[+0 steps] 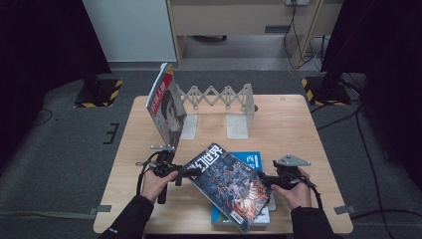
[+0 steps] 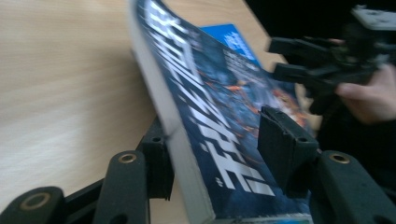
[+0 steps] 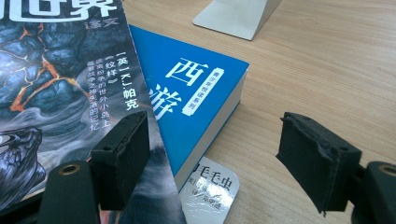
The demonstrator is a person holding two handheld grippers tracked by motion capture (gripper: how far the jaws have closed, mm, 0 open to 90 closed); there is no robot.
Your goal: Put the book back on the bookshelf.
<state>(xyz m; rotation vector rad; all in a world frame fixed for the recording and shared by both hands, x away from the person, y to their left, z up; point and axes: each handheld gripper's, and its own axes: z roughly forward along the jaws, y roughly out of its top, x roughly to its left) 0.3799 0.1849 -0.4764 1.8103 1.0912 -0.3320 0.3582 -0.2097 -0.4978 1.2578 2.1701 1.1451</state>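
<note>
A dark science-fiction magazine (image 1: 229, 186) (image 2: 219, 107) (image 3: 51, 79) lies askew on a thick blue book (image 1: 249, 160) (image 2: 231, 39) (image 3: 187, 102) at the table's front. My left gripper (image 1: 191, 172) (image 2: 212, 140) is open and straddles the magazine's left corner. One pad is against its underside and the other stands off above the cover. My right gripper (image 1: 263, 180) (image 3: 210, 149) is open at the magazine's right edge, with one jaw over the cover and one over bare table. It also appears as the right gripper (image 2: 289, 58) farther off in the left gripper view.
A red-and-grey magazine (image 1: 166, 107) stands upright against the left end of a grey expanding book rack (image 1: 224, 97) at the back of the wooden table (image 1: 288, 129). The rack's metal foot plate (image 3: 238, 14) lies beyond the blue book. A small white label (image 3: 210, 186) pokes out under that book.
</note>
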